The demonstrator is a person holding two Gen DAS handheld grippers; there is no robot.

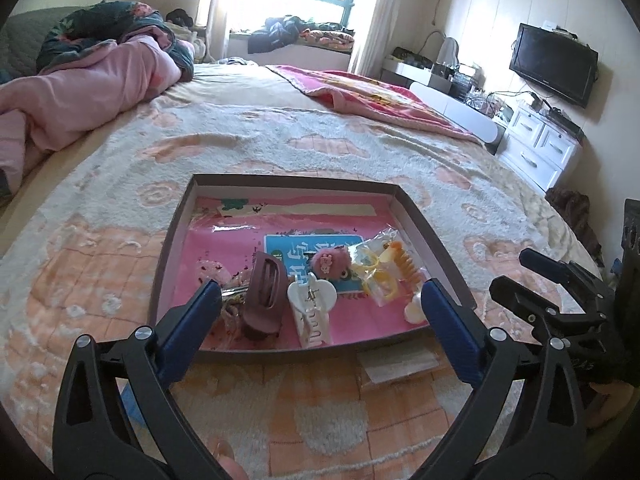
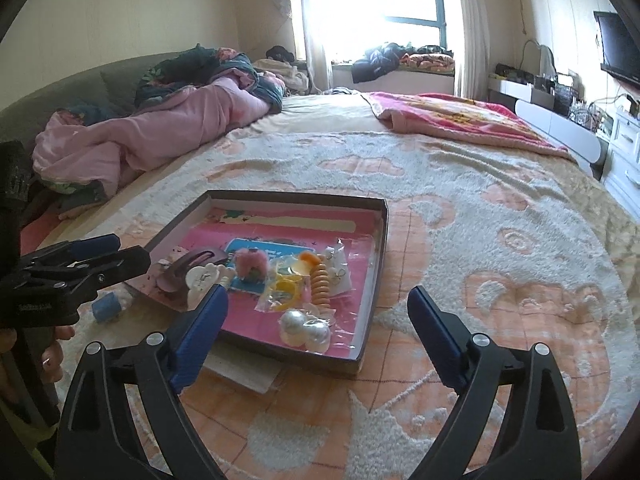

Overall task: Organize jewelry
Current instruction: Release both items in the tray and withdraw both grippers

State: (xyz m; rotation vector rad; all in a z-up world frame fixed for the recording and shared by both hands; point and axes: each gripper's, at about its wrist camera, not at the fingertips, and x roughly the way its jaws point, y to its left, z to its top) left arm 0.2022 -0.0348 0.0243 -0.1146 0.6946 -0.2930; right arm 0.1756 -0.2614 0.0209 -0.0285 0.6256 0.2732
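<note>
We found the left gripper with its blue pads spread wide and nothing between them; it hung over the near edge of the tray, with the near-side hair clips showing through the gap. The right gripper was likewise released, pads far apart, gripping nothing, poised over the tray's near right corner and the bedspread beside it.

All the jewelry we could see lay inside the tray, on its pink printed lining. Toward the near left stood a mauve hair claw, touching a white heart-shaped claw clip on its right. Behind these sat a pink fluffy pom-pom piece. To the right lay a clear packet of yellow rings, with an orange coiled hair clip against it. In the right wrist view a pearl-coloured piece rested at the near edge of the tray, just in front of the orange clip.

Outside the tray we noted a flat paper slip partly under its near wall, and a small blue object on the bedspread beside the near left corner; we could not identify it. A rumpled pink quilt lay well behind.
</note>
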